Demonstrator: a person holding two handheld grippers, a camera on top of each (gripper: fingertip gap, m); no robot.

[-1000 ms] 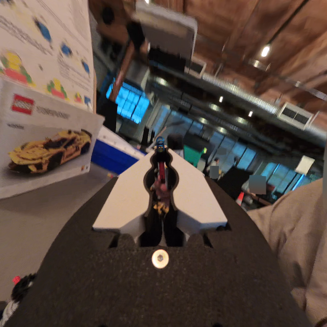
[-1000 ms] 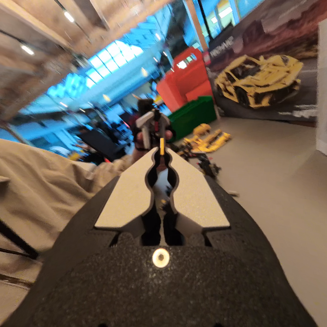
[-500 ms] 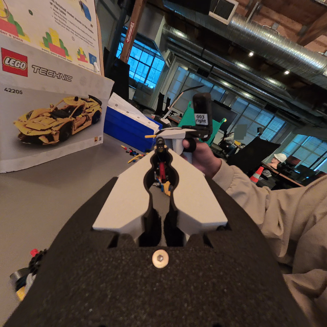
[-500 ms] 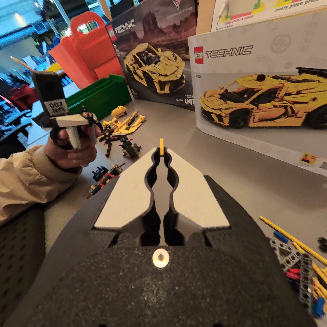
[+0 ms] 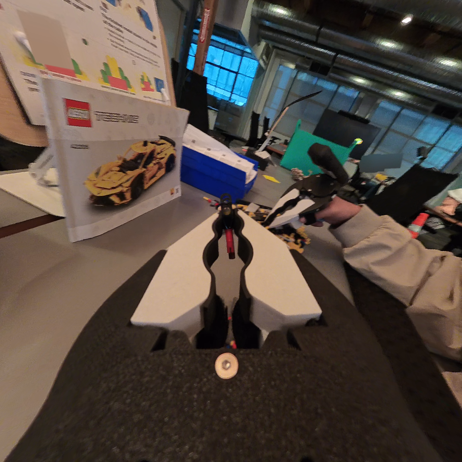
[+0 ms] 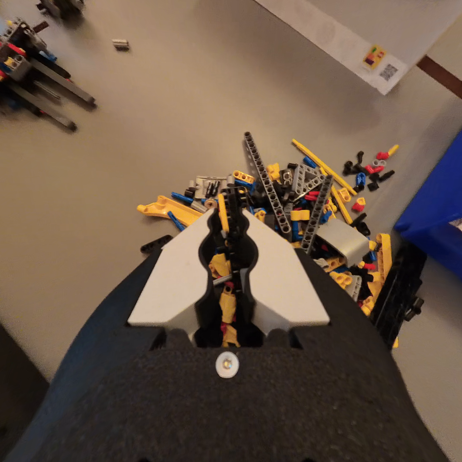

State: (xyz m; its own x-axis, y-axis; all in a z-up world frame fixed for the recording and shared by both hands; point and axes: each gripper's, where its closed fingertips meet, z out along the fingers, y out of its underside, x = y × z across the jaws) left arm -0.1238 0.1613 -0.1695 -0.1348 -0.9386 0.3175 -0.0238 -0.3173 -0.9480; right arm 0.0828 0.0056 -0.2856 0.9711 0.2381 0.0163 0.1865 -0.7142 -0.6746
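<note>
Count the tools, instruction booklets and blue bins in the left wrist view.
2 tools: left tool, right tool
1 instruction booklet
1 blue bin
Total: 4

Grey tabletop (image 5: 75, 275) in a large hall with blue-lit windows (image 5: 222, 75), ceiling ducts (image 5: 350, 62) and spot lights (image 5: 406, 19).

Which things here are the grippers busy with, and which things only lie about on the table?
In use: left gripper, shut on a black-and-red piece; right gripper, over the pile of loose pieces, grip unclear.
Lying about: booklet with a yellow car, blue box, half-built assembly, small grey piece.
</note>
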